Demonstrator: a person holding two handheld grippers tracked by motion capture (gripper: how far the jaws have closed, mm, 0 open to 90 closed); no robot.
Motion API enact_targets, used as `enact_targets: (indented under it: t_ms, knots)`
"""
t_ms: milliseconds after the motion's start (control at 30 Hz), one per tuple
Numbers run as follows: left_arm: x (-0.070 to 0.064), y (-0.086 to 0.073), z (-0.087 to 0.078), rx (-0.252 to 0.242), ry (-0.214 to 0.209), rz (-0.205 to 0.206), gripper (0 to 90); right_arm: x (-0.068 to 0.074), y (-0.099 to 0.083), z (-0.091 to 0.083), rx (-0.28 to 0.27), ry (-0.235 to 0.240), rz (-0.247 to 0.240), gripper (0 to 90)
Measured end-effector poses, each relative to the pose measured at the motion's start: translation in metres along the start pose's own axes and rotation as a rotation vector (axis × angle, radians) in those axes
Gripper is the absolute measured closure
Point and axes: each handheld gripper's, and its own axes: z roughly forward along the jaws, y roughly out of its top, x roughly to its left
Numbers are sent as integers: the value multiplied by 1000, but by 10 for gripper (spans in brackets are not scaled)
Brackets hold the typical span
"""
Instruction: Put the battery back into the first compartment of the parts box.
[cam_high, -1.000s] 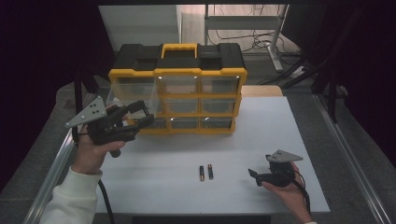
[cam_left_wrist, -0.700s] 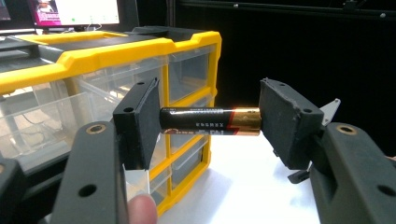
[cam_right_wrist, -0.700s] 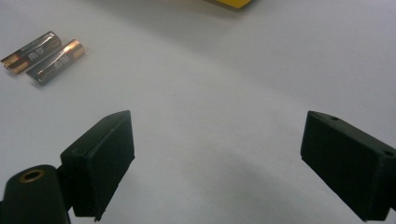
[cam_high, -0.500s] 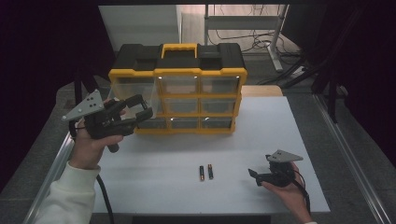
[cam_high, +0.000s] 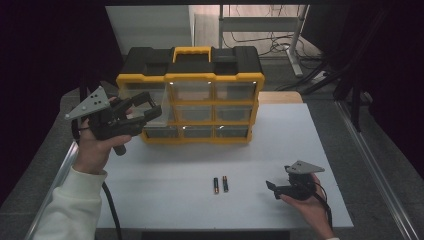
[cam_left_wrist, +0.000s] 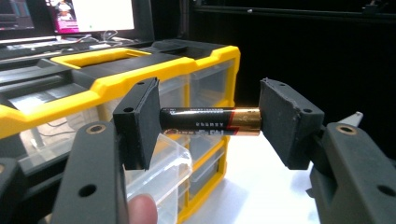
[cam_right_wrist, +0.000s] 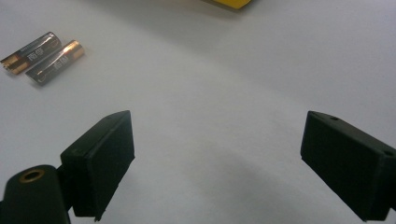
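My left gripper (cam_left_wrist: 210, 122) is shut on a black-and-gold AA battery (cam_left_wrist: 210, 120), clamped end to end between the jaws. It hangs just above a clear drawer (cam_left_wrist: 161, 165) pulled out of the yellow-and-black organizer (cam_left_wrist: 140, 70). In the high view the left gripper (cam_high: 146, 106) is up at the organizer's (cam_high: 190, 80) left column of drawers. Two more batteries (cam_high: 220, 184) lie side by side on the white table (cam_high: 165, 175), and in the right gripper view these two batteries (cam_right_wrist: 43, 57) are at the top left. My right gripper (cam_high: 277, 189) rests low at the table's right, open and empty (cam_right_wrist: 217, 140).
The organizer stands at the back of the table with a yellow handle (cam_high: 192, 50) on top and several clear drawers. A cable (cam_high: 111, 210) trails from the left gripper over the table's left edge. A metal rail (cam_high: 372, 165) runs along the right side.
My left gripper has risen a little and moved toward the organizer with the battery still in it. The right gripper and the two loose batteries have stayed put.
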Motion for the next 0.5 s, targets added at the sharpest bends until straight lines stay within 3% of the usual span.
enact_targets:
  t_ms: [500]
  knots:
    - [6, 7, 3, 17, 42, 0, 405, 0, 0, 0, -1, -1, -1, 101]
